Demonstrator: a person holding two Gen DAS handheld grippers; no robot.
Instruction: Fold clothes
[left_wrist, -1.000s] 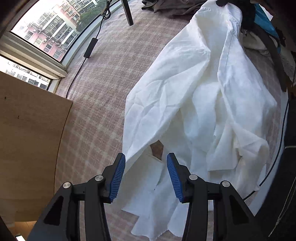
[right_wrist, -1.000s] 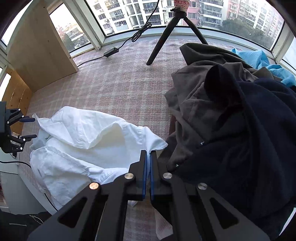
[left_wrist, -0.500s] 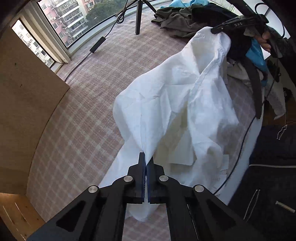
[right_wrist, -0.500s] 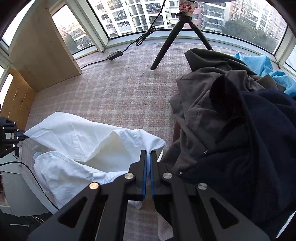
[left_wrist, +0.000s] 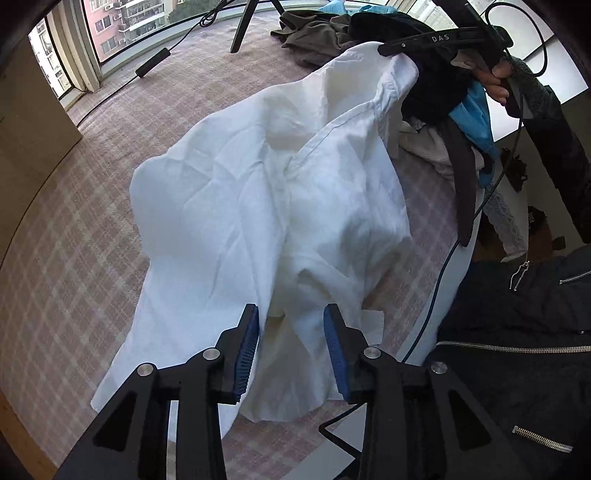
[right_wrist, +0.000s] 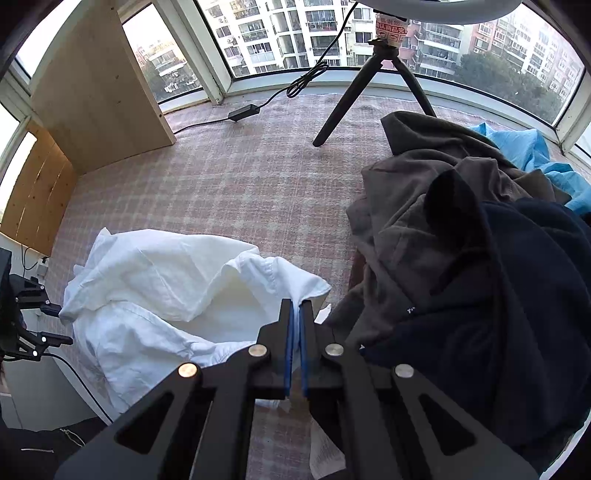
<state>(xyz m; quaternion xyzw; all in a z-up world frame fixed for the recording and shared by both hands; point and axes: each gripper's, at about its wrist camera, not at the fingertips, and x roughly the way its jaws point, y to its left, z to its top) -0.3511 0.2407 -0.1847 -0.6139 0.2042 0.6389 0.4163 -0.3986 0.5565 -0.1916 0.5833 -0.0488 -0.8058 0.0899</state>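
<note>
A white shirt (left_wrist: 258, 177) lies crumpled across the middle of a pink checked surface (left_wrist: 74, 258), filling the centre of the left wrist view and the lower left of the right wrist view. The left tool (left_wrist: 291, 343) sits at the bottom centre of its own view with its blue-padded fingers (left_wrist: 246, 347) spread wide apart, the near edge of the shirt showing in the gap between them; the pads grip nothing. The right tool (right_wrist: 295, 332) is at the bottom centre of its view with its fingers pressed together on a fold of the shirt near the collar, and that pinched corner is lifted off the surface. In the left wrist view the same tool appears at the upper right, held by a hand (left_wrist: 495, 81), with the shirt's collar end hanging from its tip. A heap of dark clothes (right_wrist: 480, 258) in grey and navy fills the right side of the right wrist view, touching the shirt's lifted corner, with a blue garment (right_wrist: 524, 147) behind it at the upper right. A black tripod (right_wrist: 369, 85) stands at the top centre in front of the windows, a black cable (right_wrist: 251, 110) runs along the sill to its left, and a wooden panel (right_wrist: 96, 92) stands in the upper left.
</note>
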